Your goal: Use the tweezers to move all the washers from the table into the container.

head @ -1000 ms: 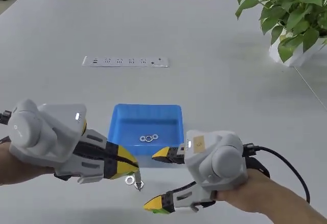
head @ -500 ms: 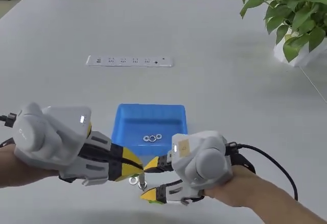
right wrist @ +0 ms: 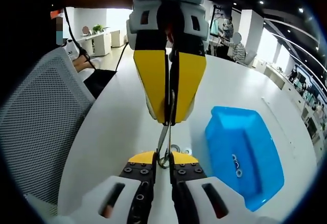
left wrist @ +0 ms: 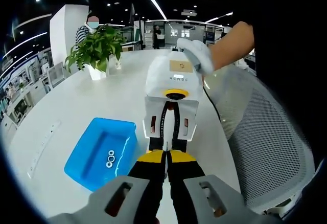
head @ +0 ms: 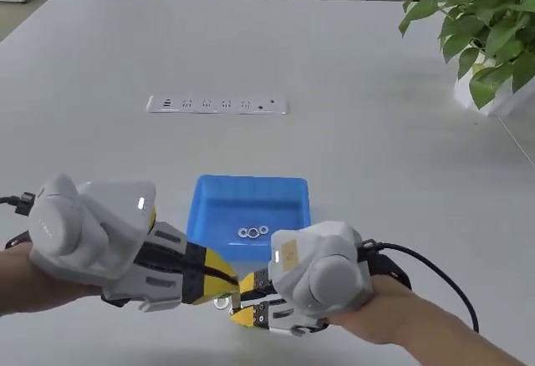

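My left gripper is shut on thin metal tweezers, which point at the right gripper. Facing it, my right gripper has its yellow jaws shut around the tweezers' far end, just above the table. Two loose washers lie on the white table beside the jaws, and one washer shows under the grippers in the head view. The blue container sits just beyond the grippers and holds three washers. In the left gripper view the container lies left of the left gripper.
A white power strip lies farther back on the table. A potted plant stands at the far right corner. A grey mesh chair is near the table's front edge.
The right gripper moved left to meet the left gripper, and its wide-open jaws have shut around the tweezers. The left gripper stayed almost still; the head camera tilted slightly.
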Action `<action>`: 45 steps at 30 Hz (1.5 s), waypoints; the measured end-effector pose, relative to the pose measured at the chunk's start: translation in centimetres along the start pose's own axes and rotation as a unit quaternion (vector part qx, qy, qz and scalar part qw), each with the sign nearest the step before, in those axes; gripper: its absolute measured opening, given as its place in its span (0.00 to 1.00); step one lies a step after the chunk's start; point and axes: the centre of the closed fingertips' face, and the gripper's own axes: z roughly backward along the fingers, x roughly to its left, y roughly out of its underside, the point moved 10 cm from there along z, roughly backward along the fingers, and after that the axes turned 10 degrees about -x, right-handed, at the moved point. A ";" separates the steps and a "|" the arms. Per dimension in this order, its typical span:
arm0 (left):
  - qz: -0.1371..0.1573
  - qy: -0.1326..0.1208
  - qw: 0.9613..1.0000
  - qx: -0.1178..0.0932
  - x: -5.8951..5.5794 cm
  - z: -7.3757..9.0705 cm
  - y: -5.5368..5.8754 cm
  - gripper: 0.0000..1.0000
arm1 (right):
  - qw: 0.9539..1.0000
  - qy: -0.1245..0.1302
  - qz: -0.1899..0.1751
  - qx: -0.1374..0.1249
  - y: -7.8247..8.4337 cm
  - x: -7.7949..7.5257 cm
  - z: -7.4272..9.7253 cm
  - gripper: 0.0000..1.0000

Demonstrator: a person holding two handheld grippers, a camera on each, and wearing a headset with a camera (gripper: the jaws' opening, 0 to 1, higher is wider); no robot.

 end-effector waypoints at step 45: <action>0.031 -0.028 0.999 0.001 -0.5 1.2 0.1 0.26 | 1.000 0.002 -0.013 0.002 -0.4 0.2 0.3 0.08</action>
